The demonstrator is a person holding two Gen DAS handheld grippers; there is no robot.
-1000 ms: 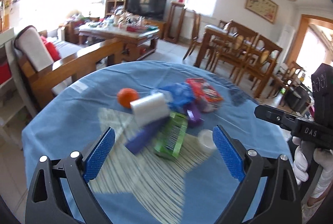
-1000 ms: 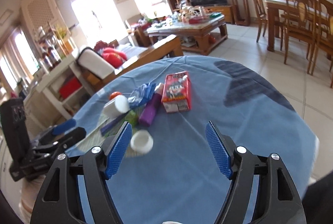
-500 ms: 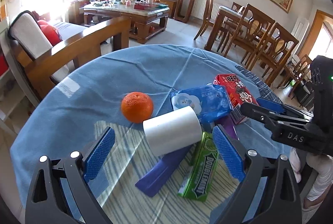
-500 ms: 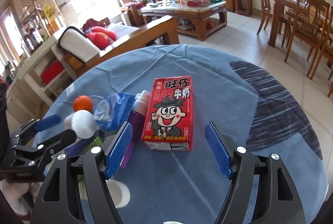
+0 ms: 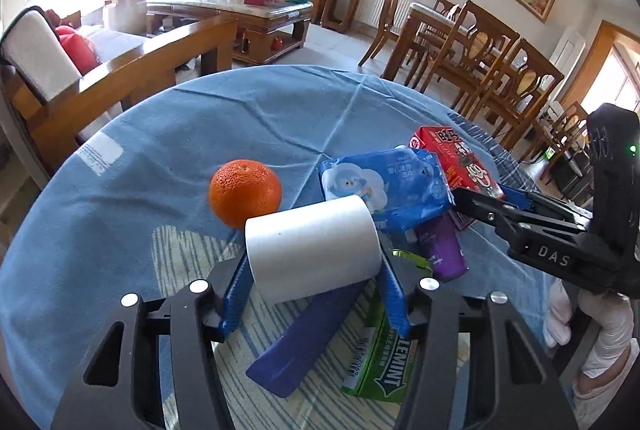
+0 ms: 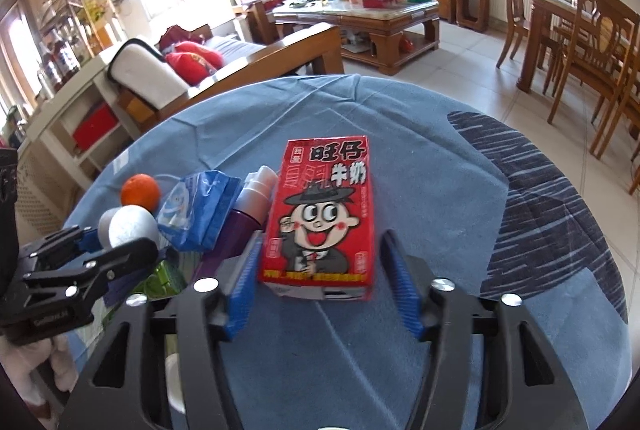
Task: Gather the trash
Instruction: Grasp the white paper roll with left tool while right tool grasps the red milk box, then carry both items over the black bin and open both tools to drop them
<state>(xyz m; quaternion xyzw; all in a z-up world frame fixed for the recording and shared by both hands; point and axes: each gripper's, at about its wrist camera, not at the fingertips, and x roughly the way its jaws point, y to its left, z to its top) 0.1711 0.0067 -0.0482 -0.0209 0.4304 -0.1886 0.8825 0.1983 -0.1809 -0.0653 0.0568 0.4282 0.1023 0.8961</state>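
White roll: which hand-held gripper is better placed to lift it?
Left. The left hand-held gripper has its pads against both sides of the white roll; the right hand-held gripper brackets the red carton.

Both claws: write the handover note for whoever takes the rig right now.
Left claw: closed on the white roll, pads on both ends.
Right claw: straddles the red milk carton; left pad touching, right pad with a gap, not gripped.
On the blue tablecloth: orange, blue packet, purple bottle, green gum box, dark blue wrapper.
Done: nothing visibly collected. No bin in view.
Left: everything.
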